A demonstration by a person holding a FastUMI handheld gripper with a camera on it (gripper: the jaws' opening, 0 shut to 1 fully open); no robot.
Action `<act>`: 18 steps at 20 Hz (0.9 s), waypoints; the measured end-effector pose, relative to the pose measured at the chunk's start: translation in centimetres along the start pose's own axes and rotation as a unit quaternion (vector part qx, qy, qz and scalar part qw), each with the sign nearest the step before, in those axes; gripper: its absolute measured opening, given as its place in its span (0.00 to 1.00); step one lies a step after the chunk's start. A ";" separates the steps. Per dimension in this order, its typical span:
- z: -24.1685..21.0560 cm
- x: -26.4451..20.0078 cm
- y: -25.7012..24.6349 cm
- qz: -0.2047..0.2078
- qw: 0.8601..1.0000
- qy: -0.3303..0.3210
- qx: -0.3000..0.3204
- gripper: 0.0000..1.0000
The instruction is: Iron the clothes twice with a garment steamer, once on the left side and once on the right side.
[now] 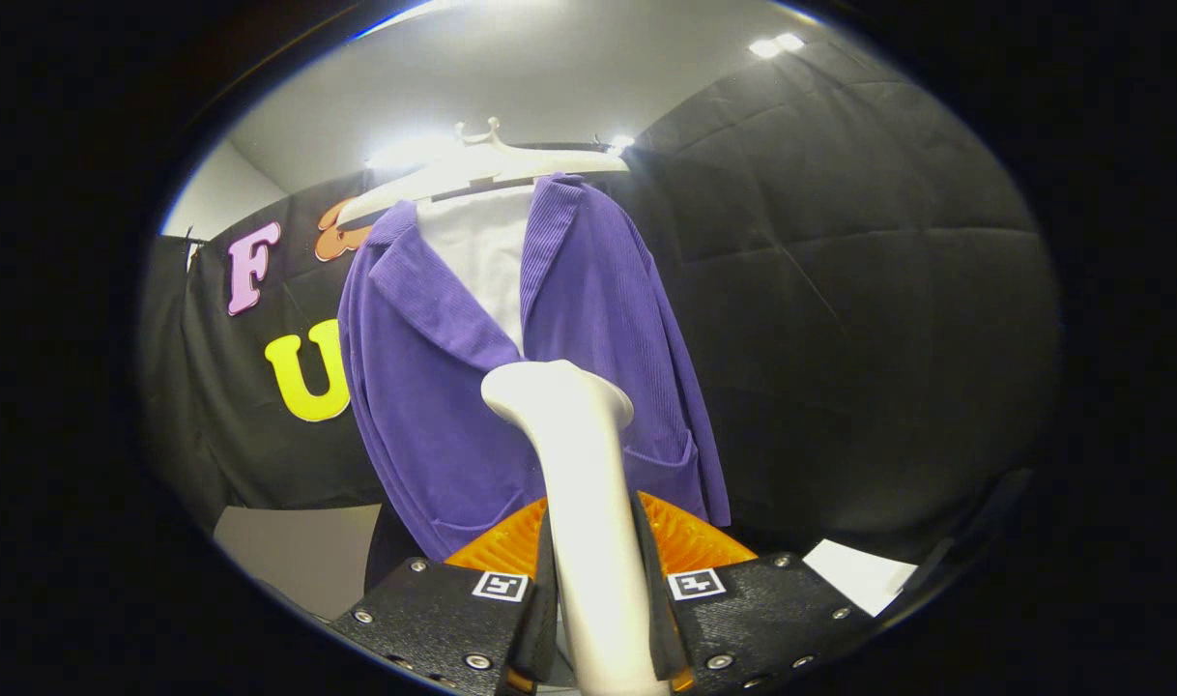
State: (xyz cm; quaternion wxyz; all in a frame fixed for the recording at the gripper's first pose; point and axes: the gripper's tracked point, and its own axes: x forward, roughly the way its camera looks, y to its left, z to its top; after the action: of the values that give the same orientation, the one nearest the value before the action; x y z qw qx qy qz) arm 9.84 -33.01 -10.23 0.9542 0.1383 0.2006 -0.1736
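Garment steamer [574, 454] upright, handle clamped between both fingers of hand-held gripper [598, 619], head just before purple jacket [453, 387] hanging on white hanger [473, 169].

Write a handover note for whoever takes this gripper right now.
Gripper: shut on the garment steamer, both fingers pressing its white handle, head pointing at the clothes.
Purple jacket hangs over a white shirt on a hanger, just beyond the steamer head, against the booth wall.
Done: steamer picked up and raised to the jacket's middle.
Left: can't tell whether any pass is finished; assume left and right sides both remain.
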 end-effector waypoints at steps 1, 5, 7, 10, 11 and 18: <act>0.4 0.5 -0.1 0.000 1.000 -0.002 -0.002 0.38; 2.6 2.3 0.1 0.005 1.000 -0.011 -0.006 0.38; 3.8 3.1 0.5 0.009 1.000 -0.020 0.002 0.38; 5.4 4.1 0.4 0.011 0.999 -0.036 0.008 0.38; 5.9 4.2 0.3 0.011 0.999 -0.038 0.006 0.38; 8.7 5.6 -0.1 0.002 0.997 -0.068 0.027 0.38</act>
State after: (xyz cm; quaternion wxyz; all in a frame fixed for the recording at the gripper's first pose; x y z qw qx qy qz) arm 17.52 -37.53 -4.96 0.9618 0.1525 0.1301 -0.1864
